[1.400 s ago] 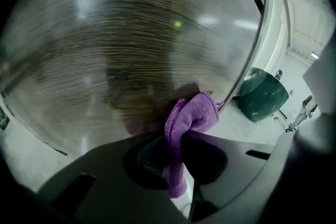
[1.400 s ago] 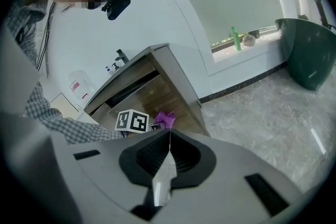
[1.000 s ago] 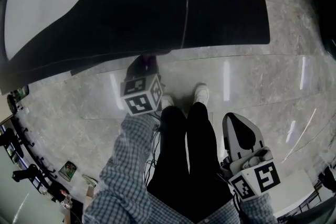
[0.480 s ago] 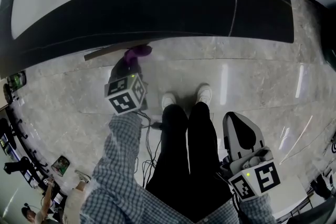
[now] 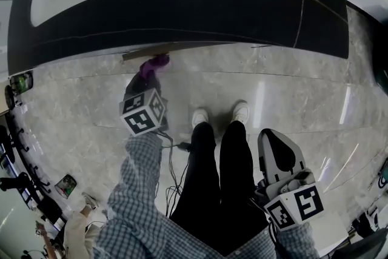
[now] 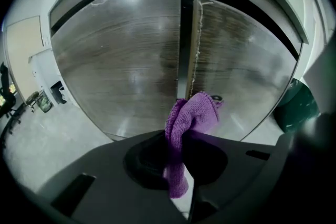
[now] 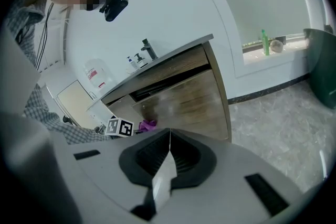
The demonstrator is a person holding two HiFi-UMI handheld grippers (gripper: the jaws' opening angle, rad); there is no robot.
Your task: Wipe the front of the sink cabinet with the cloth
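Cloth: purple, held lower centre of frame, just before cabinet front; contact cannot be told.
Left gripper: pinched on a bunched fold of cloth.
Right gripper: pressed together, nothing held.
Handling: judged soft, light, floppy; best gripped at bunched middle.

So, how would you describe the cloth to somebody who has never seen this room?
Find the wood-grain sink cabinet and look at the bottom edge of its front. There the left gripper pinches a small folded cloth. It is the only purple thing against the brown panels.
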